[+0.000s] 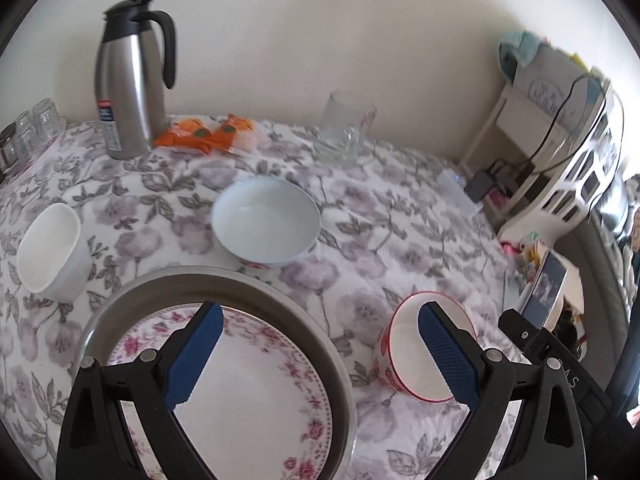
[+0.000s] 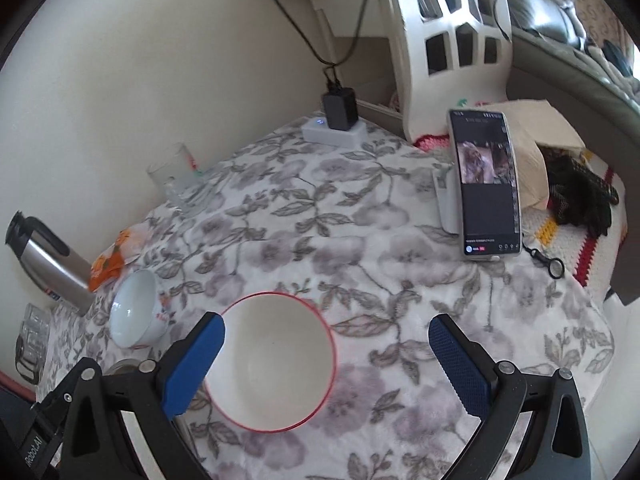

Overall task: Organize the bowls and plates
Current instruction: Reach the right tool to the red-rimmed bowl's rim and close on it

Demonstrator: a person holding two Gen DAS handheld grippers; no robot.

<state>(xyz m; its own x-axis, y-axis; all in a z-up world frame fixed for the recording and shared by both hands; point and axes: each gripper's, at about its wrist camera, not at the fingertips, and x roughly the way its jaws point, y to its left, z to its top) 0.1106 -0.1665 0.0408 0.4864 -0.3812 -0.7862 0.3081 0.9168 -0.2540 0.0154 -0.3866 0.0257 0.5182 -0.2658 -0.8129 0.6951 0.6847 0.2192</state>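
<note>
A: Left tool [image 1: 320, 354], jaws apart, nothing between them, blue textured pads. Right tool [image 2: 326, 362] also apart and empty, hanging over the red-rimmed bowl [image 2: 272, 362].

B: That bowl's look?

A: Round, white glazed inside, thin red rim, red pattern on the outer wall. Upright, mouth up; no long axis. It sits on the table [image 2: 400, 280], which has a soft cloth printed with grey-lilac flowers.

B: Other pieces, taken from that bowl?

A: In the left view, just beside it to the left, a floral plate [image 1: 248, 392], pink roses round its edge, lies flat inside a round metal tray [image 1: 224, 276]. Beyond the bowl, toward the wall, a pale blue-white bowl [image 1: 266, 224], upright, smooth glaze. Far left of it, a plain white bowl [image 1: 52, 254], squarish with rounded corners.

B: Background?

A: A steel jug [image 1: 130, 80] with a black handle by the wall, and a clear glass [image 1: 346, 132].
</note>
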